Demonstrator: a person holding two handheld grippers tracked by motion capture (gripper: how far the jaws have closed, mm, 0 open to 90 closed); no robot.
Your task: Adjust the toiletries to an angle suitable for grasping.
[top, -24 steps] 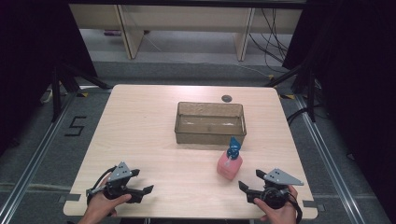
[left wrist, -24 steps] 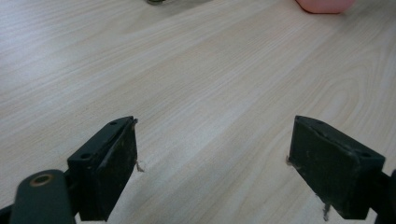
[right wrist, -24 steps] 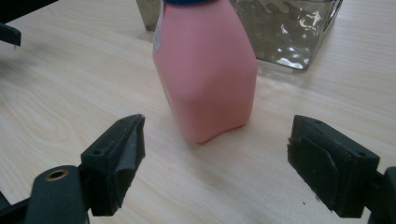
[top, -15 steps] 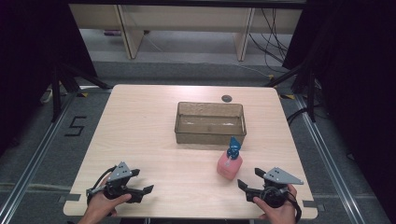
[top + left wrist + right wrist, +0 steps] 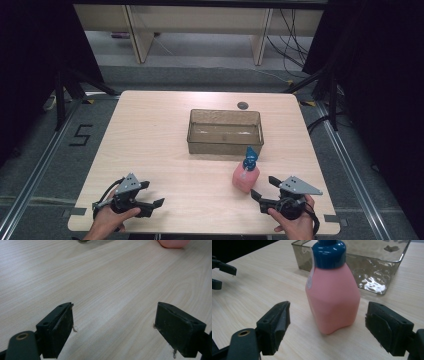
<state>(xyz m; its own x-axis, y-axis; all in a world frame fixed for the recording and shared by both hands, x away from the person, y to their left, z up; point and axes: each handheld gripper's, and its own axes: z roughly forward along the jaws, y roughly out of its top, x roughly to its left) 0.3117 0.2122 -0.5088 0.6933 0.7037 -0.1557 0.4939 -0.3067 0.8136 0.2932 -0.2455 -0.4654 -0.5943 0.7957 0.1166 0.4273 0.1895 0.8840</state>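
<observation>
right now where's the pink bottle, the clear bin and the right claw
pink bottle (image 5: 333,297), right gripper view, on its pink body
clear bin (image 5: 225,144), high view, on its near wall
right claw (image 5: 264,189), high view, midway between its open fingertips

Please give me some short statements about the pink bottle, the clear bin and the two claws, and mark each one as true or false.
1. The pink bottle stands upright on the table. True.
2. The bottle lies inside the clear bin. False: it stands outside, in front of the bin.
3. The right claw is open, its pads apart from the bottle. True.
4. The left claw grips the bottle. False: it is open over bare table.
5. The bottle has a red cap. False: the cap is blue.
</observation>
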